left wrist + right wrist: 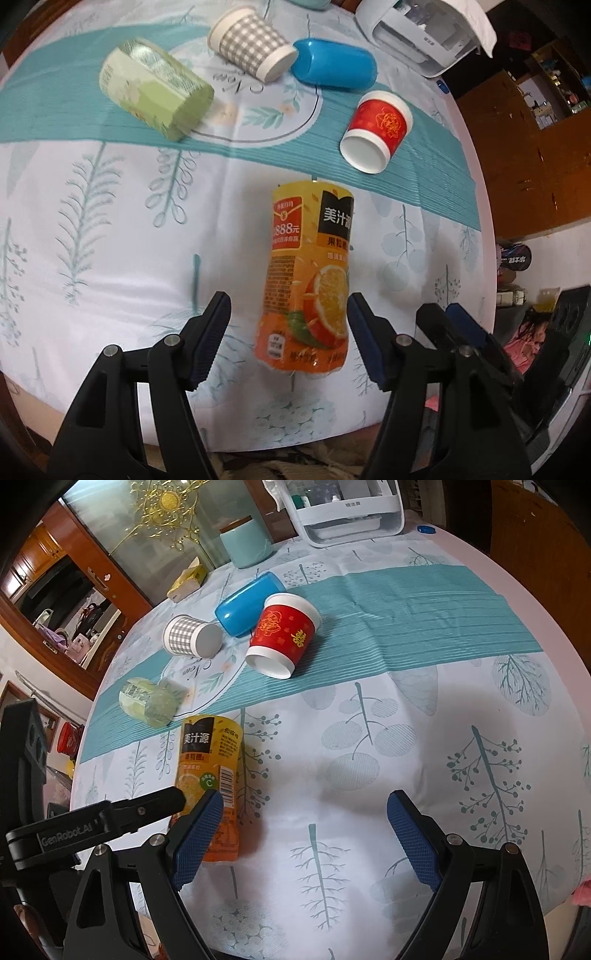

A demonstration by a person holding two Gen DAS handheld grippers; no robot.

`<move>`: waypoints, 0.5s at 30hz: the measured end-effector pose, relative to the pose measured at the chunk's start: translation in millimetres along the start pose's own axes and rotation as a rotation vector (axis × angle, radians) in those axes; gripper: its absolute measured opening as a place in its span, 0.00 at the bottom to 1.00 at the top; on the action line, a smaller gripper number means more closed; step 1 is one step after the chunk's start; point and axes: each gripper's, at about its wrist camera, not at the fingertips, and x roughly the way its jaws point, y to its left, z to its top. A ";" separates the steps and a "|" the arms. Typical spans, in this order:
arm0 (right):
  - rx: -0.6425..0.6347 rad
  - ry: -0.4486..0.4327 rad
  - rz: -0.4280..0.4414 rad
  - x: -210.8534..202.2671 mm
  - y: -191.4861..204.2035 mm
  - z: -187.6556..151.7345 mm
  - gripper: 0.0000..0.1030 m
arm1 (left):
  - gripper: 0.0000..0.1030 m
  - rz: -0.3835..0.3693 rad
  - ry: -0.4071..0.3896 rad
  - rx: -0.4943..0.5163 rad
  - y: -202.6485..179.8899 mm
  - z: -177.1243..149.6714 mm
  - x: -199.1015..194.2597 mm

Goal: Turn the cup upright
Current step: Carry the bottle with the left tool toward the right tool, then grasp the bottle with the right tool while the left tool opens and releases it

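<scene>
An orange juice-label cup (308, 280) lies on its side on the tablecloth, its near end between the open fingers of my left gripper (286, 339), which do not touch it. It also shows in the right wrist view (210, 775). A red cup (376, 131) (284, 635), a grey checked cup (251, 42) (190, 635), a blue cup (334, 62) (245, 603) and a green cup (153, 86) (151, 699) all lie on their sides farther back. My right gripper (304, 830) is open and empty, just right of the orange cup.
A white appliance (424, 29) (347, 506) stands at the table's far edge, with a teal canister (245, 542) and a yellow box (188, 579) nearby. The round table edge (487, 229) curves close on the right. The left gripper's arm (92, 823) shows beside my right one.
</scene>
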 end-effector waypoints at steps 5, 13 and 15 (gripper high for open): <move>-0.024 -0.009 0.020 -8.5 8.1 0.1 0.89 | 0.61 0.082 -0.079 0.109 0.9 -5.8 -29.8; -0.066 -0.034 0.068 -30.9 27.8 3.5 0.89 | 0.61 0.240 -0.263 0.248 1.8 -17.2 -82.2; -0.082 -0.044 0.083 -38.2 34.6 4.1 0.89 | 0.61 0.263 -0.301 0.268 0.6 -19.3 -93.5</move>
